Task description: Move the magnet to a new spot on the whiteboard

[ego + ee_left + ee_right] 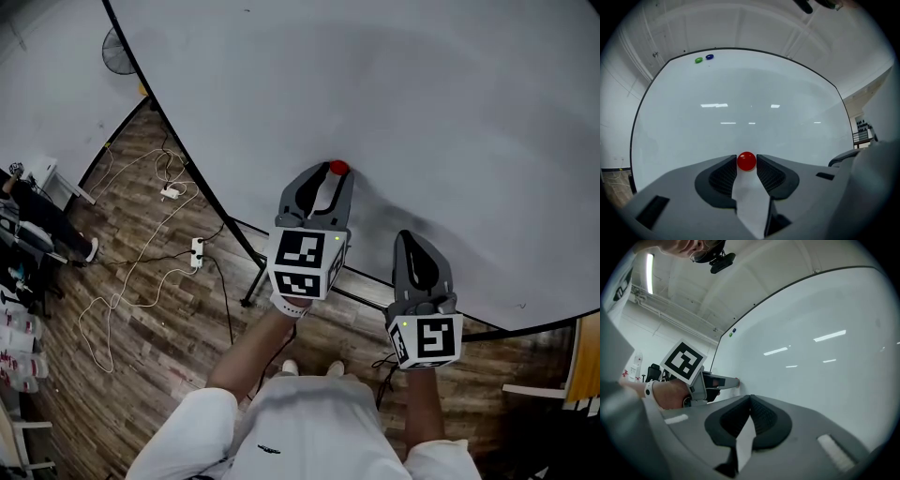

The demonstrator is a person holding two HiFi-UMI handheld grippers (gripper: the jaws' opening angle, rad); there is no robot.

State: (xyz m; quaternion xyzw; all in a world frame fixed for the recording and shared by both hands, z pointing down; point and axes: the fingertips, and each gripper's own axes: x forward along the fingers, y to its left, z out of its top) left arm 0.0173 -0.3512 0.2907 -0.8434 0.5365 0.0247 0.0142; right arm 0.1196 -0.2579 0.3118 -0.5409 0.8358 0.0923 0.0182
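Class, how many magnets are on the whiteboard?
3: a red magnet between the left gripper's jaws, low on the whiteboard; a green magnet and a blue magnet side by side near its top left.

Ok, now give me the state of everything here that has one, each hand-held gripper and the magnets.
Left hand-held gripper: open, tips flanking the red magnet.
Right hand-held gripper: shut, empty.
Red magnet: stuck on the whiteboard, between the left jaws.
Green magnet: stuck near the whiteboard's upper corner.
Blue magnet: stuck beside the green one.
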